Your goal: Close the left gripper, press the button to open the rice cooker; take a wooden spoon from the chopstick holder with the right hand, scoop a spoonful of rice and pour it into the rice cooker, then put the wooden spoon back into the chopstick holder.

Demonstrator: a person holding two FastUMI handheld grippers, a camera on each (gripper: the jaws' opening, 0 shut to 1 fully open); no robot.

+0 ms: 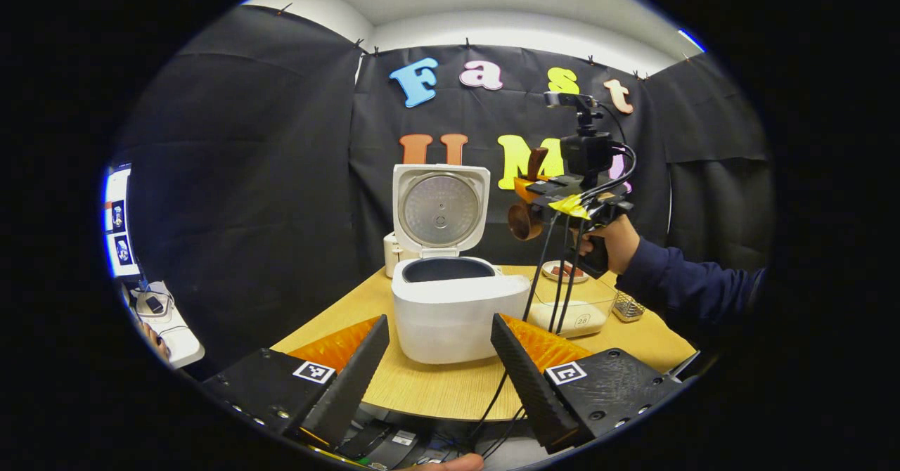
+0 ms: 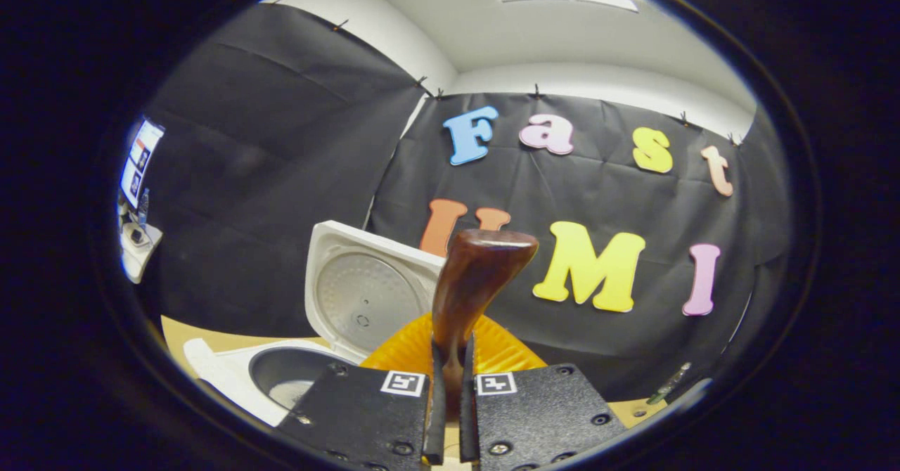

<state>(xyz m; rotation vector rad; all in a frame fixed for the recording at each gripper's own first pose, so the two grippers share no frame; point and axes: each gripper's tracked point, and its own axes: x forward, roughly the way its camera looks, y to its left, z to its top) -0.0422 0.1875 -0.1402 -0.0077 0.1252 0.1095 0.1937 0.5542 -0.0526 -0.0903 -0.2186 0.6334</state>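
Observation:
The white rice cooker (image 1: 457, 309) stands on the wooden table with its lid (image 1: 440, 209) raised upright. My left gripper (image 1: 439, 325) is open just in front of the cooker, nothing between its fingers. Up and to the right of the cooker, a hand holds my right gripper (image 1: 547, 200), which is shut on the handle of a dark wooden spoon (image 1: 526, 219). In the right gripper view the spoon (image 2: 478, 274) sticks up from the right gripper (image 2: 450, 350), and the cooker's inner pot (image 2: 288, 379) lies below left with a little rice on its bottom.
A clear box of rice (image 1: 571, 314) sits right of the cooker, with a metal mesh holder (image 1: 628, 307) beside it and a small plate (image 1: 562, 271) behind. A white jar (image 1: 391, 253) stands behind the cooker. Cables hang from the right gripper over the rice box.

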